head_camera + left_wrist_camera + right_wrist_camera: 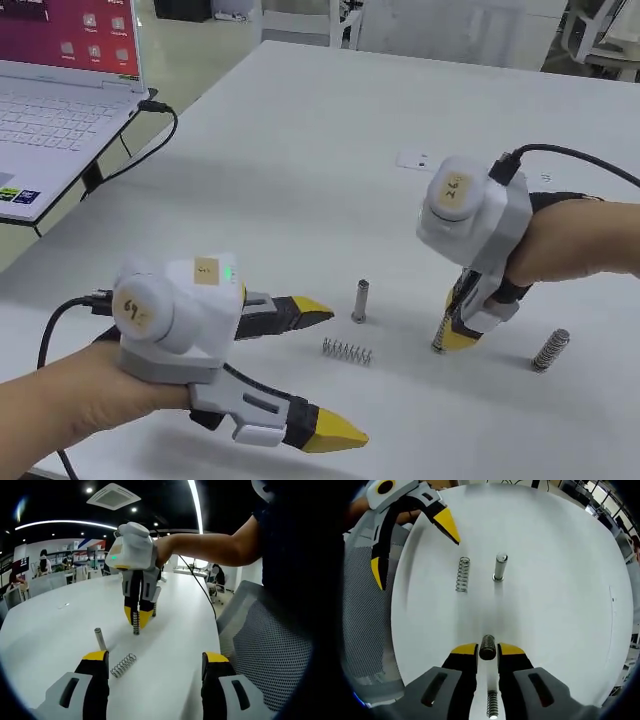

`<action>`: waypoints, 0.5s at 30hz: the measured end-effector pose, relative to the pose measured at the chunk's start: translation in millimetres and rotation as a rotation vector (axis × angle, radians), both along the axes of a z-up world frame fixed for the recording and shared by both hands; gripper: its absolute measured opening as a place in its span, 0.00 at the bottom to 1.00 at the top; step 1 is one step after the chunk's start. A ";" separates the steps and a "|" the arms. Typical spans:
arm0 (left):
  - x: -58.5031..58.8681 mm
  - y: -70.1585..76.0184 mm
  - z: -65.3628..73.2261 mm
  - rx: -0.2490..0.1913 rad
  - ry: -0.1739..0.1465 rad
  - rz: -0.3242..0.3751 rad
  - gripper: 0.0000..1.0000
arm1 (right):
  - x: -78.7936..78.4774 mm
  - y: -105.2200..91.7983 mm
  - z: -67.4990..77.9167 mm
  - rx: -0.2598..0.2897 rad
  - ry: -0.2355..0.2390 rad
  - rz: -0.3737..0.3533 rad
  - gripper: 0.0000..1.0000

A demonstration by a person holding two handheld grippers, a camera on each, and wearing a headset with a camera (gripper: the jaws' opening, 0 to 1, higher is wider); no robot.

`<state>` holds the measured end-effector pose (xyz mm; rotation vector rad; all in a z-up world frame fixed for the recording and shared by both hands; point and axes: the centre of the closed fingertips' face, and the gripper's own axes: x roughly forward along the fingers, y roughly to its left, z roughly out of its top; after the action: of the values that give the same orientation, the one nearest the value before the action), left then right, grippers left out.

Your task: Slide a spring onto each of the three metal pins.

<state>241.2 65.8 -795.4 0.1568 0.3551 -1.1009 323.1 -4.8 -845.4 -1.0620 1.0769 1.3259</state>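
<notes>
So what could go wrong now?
The spring pinched by the right gripper could pop out sideways. The bare pin stands upright with nothing holding it, so a bump from the open left gripper nearby might topple it. The loose spring lying beside it could roll away.

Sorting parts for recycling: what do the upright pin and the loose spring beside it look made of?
Upright pin: likely steel, smooth grey with a bright sheen. Loose spring: thin silvery coiled wire, probably steel too; any plating can't be told.

Three springs [346,351] [550,350] [487,647], one bare pin [360,300], one laptop [55,110]
</notes>
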 end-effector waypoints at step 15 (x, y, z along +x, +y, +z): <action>-2.0 -1.3 -1.1 0.005 0.003 -0.010 0.70 | 0.2 -2.7 3.8 0.017 -0.011 -0.007 0.25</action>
<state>239.2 64.5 -796.6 0.1620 0.3602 -1.1100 323.3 -7.5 -841.6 -1.0508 1.0587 1.3203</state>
